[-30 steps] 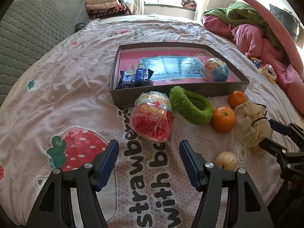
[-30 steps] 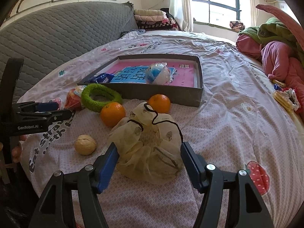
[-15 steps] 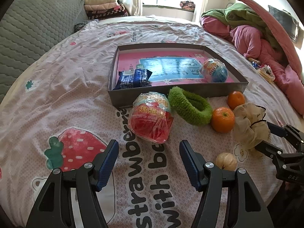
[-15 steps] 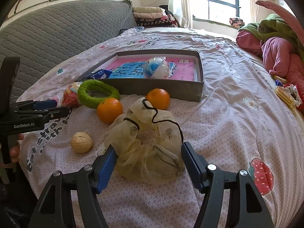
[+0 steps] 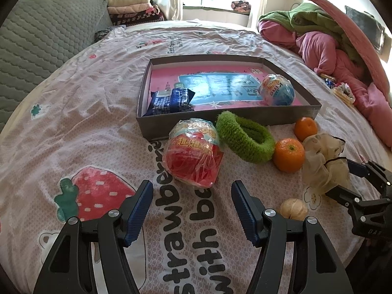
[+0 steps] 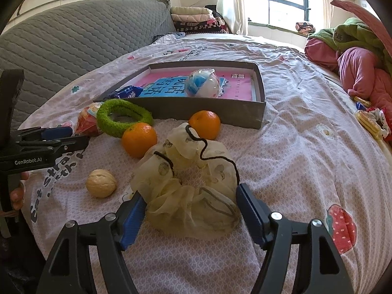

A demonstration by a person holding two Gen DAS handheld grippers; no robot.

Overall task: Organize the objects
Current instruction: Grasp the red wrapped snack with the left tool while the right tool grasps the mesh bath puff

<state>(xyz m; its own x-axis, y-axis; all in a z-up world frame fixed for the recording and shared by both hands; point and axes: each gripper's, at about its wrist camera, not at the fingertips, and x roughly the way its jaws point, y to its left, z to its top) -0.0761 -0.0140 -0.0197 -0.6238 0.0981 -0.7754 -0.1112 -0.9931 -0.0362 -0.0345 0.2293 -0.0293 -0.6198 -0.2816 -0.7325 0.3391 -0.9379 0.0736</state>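
Change since a second ago: right tool sits closer around the cream scrunchie, whose near folds now lie between its blue pads; left tool has not shifted.
Right tool: jaws opening, scrunchie between them, pads beside the fabric; whether they touch it I cannot tell.
Left tool: jaws wide apart, nothing between them, poised over the bedsheet just short of the red wrapped toy egg.
Left tool body, seen from the right wrist: printed "GenRobot.AI", with fingertips of a hand below it.
Box: shallow grey tray on the bed, pink and blue printed sheet on its floor, the characters too warped to read.
In the box: dark blue snack packet at the near left corner; blue wrapped egg at the right, lettering unclear.
Outside, along the box front: red egg, green fuzzy ring leaning on the wall, two oranges, scrunchie beside them.
Walnut: alone on the sheet, left of the scrunchie.
Bedsheet writing: "strawberry" and "with bear", partly covered, beside a strawberry print.
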